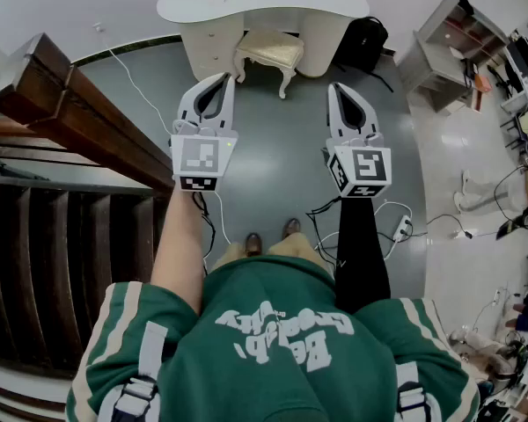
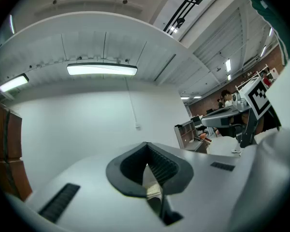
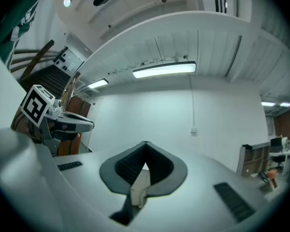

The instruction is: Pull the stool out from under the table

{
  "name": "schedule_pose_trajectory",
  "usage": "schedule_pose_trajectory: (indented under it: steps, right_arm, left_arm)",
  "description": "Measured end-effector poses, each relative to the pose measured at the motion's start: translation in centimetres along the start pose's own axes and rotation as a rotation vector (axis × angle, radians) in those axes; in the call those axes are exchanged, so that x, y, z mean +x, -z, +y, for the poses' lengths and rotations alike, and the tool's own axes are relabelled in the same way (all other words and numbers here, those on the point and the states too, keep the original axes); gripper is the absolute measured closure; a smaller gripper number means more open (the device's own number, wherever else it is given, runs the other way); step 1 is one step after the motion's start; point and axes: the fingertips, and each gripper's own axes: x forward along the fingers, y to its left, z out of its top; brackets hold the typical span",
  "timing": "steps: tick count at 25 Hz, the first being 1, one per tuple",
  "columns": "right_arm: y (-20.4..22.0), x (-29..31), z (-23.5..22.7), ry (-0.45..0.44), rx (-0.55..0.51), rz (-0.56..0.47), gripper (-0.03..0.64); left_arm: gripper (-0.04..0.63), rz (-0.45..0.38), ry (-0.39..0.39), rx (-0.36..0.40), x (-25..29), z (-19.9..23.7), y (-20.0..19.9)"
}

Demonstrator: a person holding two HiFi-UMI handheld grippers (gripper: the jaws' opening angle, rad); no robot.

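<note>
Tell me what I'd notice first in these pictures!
Two white claws stick out over the grey floor, the left claw and right claw, both shut and empty. Just ahead, a cream stool sits tucked partly under a white table. A dark wooden stair rail runs along the left.

Person stands with both arms held out ahead | left gripper [image 1: 223, 79]: jaws together, nothing between them, on bare left forearm [image 1: 180, 240] | right gripper [image 1: 334, 88]: jaws together, empty, on black-sleeved right arm [image 1: 363, 253] | grippers side by side, apart, pointing forward
</note>
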Motion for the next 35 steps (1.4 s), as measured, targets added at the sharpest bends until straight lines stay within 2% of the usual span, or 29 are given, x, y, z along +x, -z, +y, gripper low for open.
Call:
schedule_pose_trajectory:
  steps: [18, 22, 29, 35]
  right_arm:
    - [0.1, 0.4, -0.6, 0.058, 0.035, -0.006, 0.609]
    - [0.5, 0.9, -0.4, 0.042, 0.028, -0.004, 0.609]
    - [1.2, 3.7, -2.3, 0.001, 0.016, -0.028, 0.609]
    - [4.1, 9.4, -6.6, -0.023, 0.029, -0.028, 0.609]
  left_arm:
    - [0.584, -0.018, 0.014, -0.044, 0.3, 1.2, 0.6]
    - [0.584, -0.025, 0.037, -0.074, 1.1, 1.2, 0.9]
    - [0.584, 0.002, 0.055, -0.061, 4.7, 0.9, 2.2]
    - [0.584, 0.035, 0.037, -0.02, 11.3, 1.3, 4.6]
